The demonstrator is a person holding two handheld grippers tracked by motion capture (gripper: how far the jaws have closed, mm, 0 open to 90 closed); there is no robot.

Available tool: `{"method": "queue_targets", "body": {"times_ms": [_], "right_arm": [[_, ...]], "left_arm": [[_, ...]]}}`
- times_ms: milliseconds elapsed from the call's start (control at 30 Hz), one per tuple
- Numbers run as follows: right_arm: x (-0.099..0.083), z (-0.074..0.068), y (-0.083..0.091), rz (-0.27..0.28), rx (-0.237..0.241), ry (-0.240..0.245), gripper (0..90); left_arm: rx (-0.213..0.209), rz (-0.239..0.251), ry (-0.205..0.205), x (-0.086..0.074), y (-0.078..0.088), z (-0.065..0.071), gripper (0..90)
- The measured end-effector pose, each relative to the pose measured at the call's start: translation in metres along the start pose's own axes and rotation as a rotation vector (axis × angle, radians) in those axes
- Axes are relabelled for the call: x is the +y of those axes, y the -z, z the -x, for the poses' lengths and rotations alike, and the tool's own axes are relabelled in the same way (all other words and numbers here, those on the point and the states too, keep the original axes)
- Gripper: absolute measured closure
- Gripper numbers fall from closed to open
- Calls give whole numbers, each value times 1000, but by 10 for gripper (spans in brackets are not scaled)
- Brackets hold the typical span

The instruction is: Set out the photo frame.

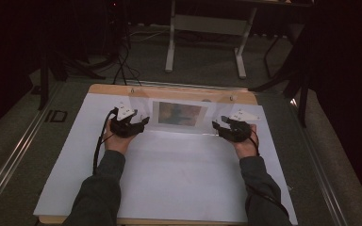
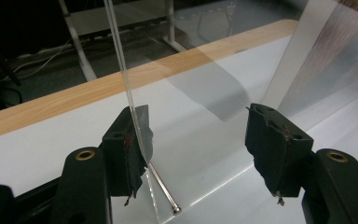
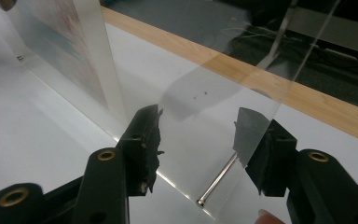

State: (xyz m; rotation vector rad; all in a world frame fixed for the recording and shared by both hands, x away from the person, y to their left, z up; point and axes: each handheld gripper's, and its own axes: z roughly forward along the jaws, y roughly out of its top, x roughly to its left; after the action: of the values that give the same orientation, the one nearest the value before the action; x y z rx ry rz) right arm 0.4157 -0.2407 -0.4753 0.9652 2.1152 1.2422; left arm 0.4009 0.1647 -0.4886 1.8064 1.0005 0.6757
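Clear acrylic photo frame (image 1: 178, 114) upright at far middle of white worktop (image 1: 169, 174). Left gripper (image 1: 133, 125) and right gripper (image 1: 224, 128) at its side edges, jaws released, straddling the panel.

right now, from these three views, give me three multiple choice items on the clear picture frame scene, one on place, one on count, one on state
1. Where does the clear acrylic frame stand?
A. near the table's far edge, between the two grippers
B. at the near edge by the person's elbows
C. on the floor

2. How many metal pins lie at the frame's base in the left gripper view?
A. none
B. one
C. three

3. How do the right gripper's jaws stand?
A. shut tight on a cloth
B. shut on nothing
C. apart, astride the frame's clear end

Answers: 1 A, the high view shows it upright by the wooden far edge. 2 B, a single pin shows. 3 C, a gap shows between the jaws.
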Motion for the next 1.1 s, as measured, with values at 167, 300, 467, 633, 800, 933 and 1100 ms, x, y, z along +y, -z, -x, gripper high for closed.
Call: {"method": "queue_targets", "body": {"times_ms": [167, 300, 467, 633, 800, 933, 1100], "right_arm": [[2, -1, 5, 0, 17, -19, 489], [0, -1, 7, -2, 40, -45, 488], [-1, -3, 10, -10, 58, -58, 488], [0, -7, 14, -27, 61, -58, 488], [-2, -11, 17, -39, 70, -79, 487], [-5, -15, 20, -48, 76, -90, 486], [-5, -19, 23, -54, 76, -91, 486]], "left_arm": [[1, -7, 14, 1, 6, 3, 401], [-9, -13, 46, 0, 13, 5, 410], [-15, -31, 64, -2, 18, 7, 415], [-15, -37, 72, -5, 22, 9, 415], [-18, -62, 78, -5, 28, 12, 415], [-22, -74, 77, -6, 33, 14, 417], [-22, -75, 81, -8, 37, 15, 416]]}}
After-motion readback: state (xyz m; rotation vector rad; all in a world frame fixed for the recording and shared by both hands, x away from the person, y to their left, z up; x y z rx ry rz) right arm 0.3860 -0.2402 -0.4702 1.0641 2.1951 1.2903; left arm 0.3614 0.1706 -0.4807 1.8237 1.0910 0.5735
